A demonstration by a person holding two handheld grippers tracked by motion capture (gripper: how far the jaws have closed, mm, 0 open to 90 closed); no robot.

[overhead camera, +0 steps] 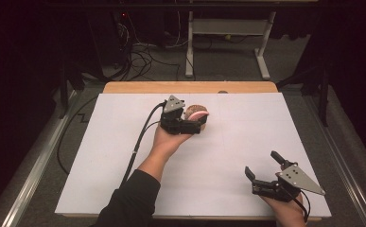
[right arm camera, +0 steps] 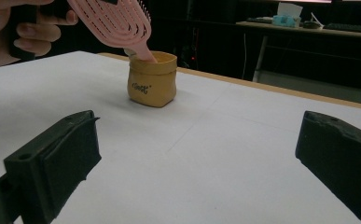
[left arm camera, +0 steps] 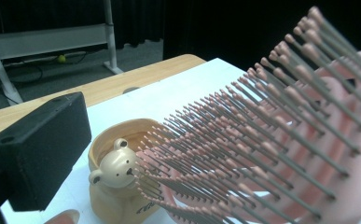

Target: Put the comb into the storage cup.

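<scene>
Left gripper (overhead camera: 190,124): black body, grey three-cornered plate showing screw holes, black cable trailing off it. Right gripper (overhead camera: 262,164) looking the same. Person wearing a dark sleeve (overhead camera: 132,201) behind the left gripper.

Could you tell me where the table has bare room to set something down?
The white sheet lies bare left of the left forearm, between both hands, and along the right side beyond the right gripper. It is crowded only near the far middle, where the left gripper holds the pink brush into the bear cup.

table (overhead camera: 124,179) — white sheet | on it — bear pot (right arm camera: 152,79)
</scene>
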